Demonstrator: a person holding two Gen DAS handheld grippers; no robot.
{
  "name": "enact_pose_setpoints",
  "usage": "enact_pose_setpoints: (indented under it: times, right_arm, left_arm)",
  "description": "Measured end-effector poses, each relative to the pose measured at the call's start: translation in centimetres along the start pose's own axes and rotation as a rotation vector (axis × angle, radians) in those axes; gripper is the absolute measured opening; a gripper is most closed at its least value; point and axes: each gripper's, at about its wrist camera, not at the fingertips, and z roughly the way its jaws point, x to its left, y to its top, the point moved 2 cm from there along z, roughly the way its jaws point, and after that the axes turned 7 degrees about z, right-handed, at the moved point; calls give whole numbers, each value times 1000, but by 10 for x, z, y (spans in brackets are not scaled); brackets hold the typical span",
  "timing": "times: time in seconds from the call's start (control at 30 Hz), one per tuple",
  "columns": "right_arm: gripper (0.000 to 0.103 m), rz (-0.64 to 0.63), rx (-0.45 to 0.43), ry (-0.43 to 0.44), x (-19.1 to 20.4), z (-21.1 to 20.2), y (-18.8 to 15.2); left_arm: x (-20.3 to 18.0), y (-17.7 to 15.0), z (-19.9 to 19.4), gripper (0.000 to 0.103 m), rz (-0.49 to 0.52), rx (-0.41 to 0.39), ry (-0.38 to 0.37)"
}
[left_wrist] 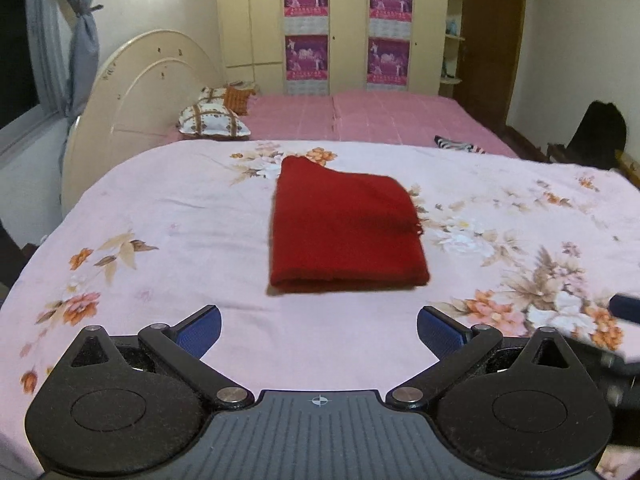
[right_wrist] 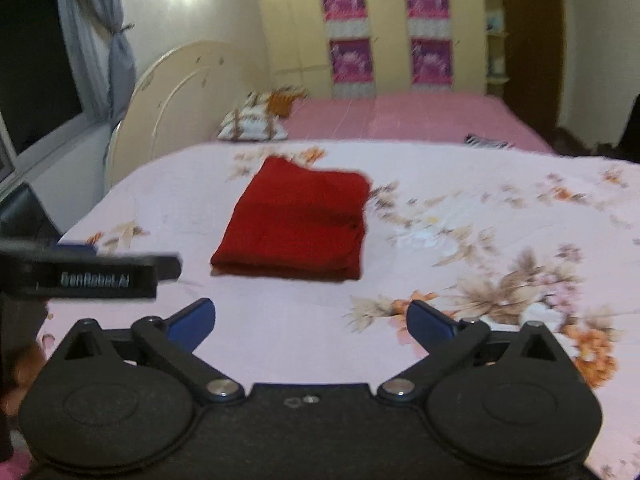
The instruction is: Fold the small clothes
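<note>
Red cloth point(left_wrist: 344, 232) lay folded into a compact rectangle on the floral sheet point(left_wrist: 160, 216), seemingly finished, while left gripper point(left_wrist: 318, 330) and right gripper point(right_wrist: 310, 322) hung wide open, holding nothing.

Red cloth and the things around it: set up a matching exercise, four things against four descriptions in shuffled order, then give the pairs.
Things:
1. red cloth
2. left gripper
3. patterned pillow
4. grey curtain

Descriptions:
A. tied back beside the window
B. folded into a compact rectangle on the floral sheet
C. open, holding nothing, short of the near folded edge
D. lying by the cream headboard on the pink bed

Pairs: 1-B, 2-C, 3-D, 4-A
</note>
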Motion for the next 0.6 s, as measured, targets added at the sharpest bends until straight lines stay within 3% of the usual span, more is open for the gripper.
enact_pose_setpoints:
  times: [0.27,0.6]
  right_arm:
    - [102,-14,-244,-130,5,-80,-6]
    - [102,20,-254,-155,-7,-103,-20]
  left_arm:
    - [-4,-23,-61,103,-61,8,31]
    - [-9,-41,-108,103,-41,-69,110]
